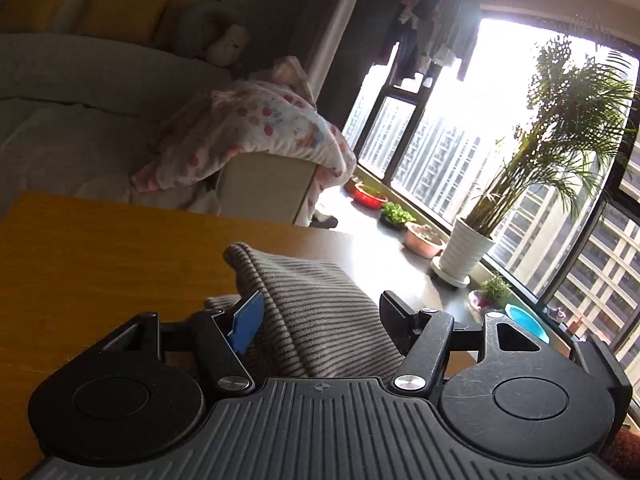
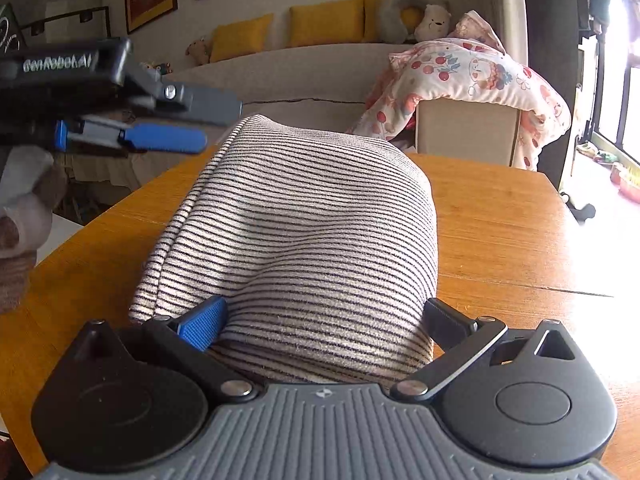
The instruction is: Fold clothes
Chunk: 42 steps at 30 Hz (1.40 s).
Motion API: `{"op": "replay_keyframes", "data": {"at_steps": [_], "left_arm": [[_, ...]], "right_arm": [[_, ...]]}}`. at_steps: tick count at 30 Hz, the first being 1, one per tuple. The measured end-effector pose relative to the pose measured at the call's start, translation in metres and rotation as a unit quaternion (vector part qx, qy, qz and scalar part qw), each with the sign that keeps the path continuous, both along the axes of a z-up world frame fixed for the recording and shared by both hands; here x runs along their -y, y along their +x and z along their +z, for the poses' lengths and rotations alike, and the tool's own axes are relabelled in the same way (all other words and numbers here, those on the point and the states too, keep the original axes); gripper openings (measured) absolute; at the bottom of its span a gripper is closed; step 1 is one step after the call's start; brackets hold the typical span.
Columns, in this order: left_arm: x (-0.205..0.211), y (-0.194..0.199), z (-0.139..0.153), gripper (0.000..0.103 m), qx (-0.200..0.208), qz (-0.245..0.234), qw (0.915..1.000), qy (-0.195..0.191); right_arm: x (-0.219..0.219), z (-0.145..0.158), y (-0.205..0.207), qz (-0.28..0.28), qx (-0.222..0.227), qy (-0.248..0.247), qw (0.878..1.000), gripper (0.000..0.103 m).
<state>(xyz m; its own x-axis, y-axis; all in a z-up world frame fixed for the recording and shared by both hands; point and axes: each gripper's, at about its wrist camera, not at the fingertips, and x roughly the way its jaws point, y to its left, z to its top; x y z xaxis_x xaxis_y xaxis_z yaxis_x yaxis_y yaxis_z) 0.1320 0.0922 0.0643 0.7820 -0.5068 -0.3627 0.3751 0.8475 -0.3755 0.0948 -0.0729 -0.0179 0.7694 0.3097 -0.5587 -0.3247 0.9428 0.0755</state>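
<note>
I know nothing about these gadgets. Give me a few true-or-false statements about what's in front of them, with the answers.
1. The striped garment lies on a wooden table. True.
2. The left gripper has its fingers clamped shut. False: the right wrist view shows them apart, with nothing between them.
3. A cherry-print blanket is draped over furniture behind the table. True.
4. The sofa cushions are blue. False: they are yellow.
5. A potted palm stands by the window. True.
</note>
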Motion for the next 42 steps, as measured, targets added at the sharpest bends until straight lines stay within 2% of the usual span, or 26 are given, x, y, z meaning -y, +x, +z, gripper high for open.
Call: {"op": "replay_keyframes", "data": {"at_steps": [2,4,7,9,14,17,20,21,22,23,26,29,30,33,36,42], "left_arm": [[0.011,0.012,0.008,0.074,0.013,-0.031,0.9994,-0.001],[0.020,0.034,0.002,0.075,-0.008,-0.043,0.9990,0.007],[0.019,0.074,-0.023,0.074,-0.077,-0.047,0.9958,0.012],[0.008,0.093,-0.041,0.074,-0.108,-0.039,0.9934,0.006],[-0.017,0.116,-0.063,0.074,-0.145,-0.032,0.9863,-0.072],[-0.016,0.114,-0.061,0.074,-0.137,-0.034,0.9882,-0.060],[-0.013,0.097,-0.045,0.075,-0.122,-0.015,0.9922,-0.023],[-0.012,0.088,-0.037,0.079,-0.116,-0.005,0.9932,-0.009],[-0.011,0.078,-0.032,0.090,-0.106,-0.006,0.9944,-0.004],[-0.010,0.066,-0.027,0.093,-0.097,-0.009,0.9952,0.000],[-0.003,0.043,-0.029,0.093,-0.101,-0.024,0.9944,0.020],[-0.001,0.034,-0.044,0.088,-0.118,-0.009,0.9904,0.071],[-0.002,0.033,-0.051,0.092,-0.122,-0.002,0.9890,0.083],[-0.013,0.034,-0.060,0.093,-0.136,-0.005,0.9892,0.054],[-0.010,0.034,-0.061,0.096,-0.123,-0.009,0.9898,0.071],[-0.014,0.031,-0.064,0.096,-0.122,-0.021,0.9896,0.073]], "right_arm": [[-0.004,0.002,0.002,0.007,0.004,-0.009,1.000,0.103],[-0.010,0.004,0.004,0.017,0.010,-0.021,1.000,0.103],[-0.018,0.008,0.006,0.032,0.018,-0.038,0.999,0.103],[-0.023,0.010,0.008,0.042,0.023,-0.049,0.998,0.103],[-0.037,0.017,0.013,0.066,0.037,-0.078,0.994,0.103],[-0.045,0.020,0.016,0.081,0.045,-0.095,0.991,0.100],[-0.049,0.019,0.014,0.084,0.061,-0.098,0.990,0.103],[-0.049,0.020,0.012,0.084,0.061,-0.100,0.990,0.103],[-0.048,0.020,0.012,0.086,0.060,-0.099,0.990,0.103],[-0.046,0.020,0.012,0.089,0.058,-0.095,0.990,0.103],[-0.038,0.022,0.012,0.106,0.051,-0.086,0.989,0.103],[-0.014,0.035,0.015,0.124,0.022,-0.050,0.991,0.103],[-0.003,0.040,0.017,0.121,0.008,-0.031,0.992,0.103],[0.024,0.043,0.038,0.100,-0.031,0.028,0.994,0.103],[0.043,0.036,0.071,0.070,-0.067,0.089,0.991,0.102],[0.076,0.019,0.138,0.017,-0.139,0.201,0.970,0.102]]}}
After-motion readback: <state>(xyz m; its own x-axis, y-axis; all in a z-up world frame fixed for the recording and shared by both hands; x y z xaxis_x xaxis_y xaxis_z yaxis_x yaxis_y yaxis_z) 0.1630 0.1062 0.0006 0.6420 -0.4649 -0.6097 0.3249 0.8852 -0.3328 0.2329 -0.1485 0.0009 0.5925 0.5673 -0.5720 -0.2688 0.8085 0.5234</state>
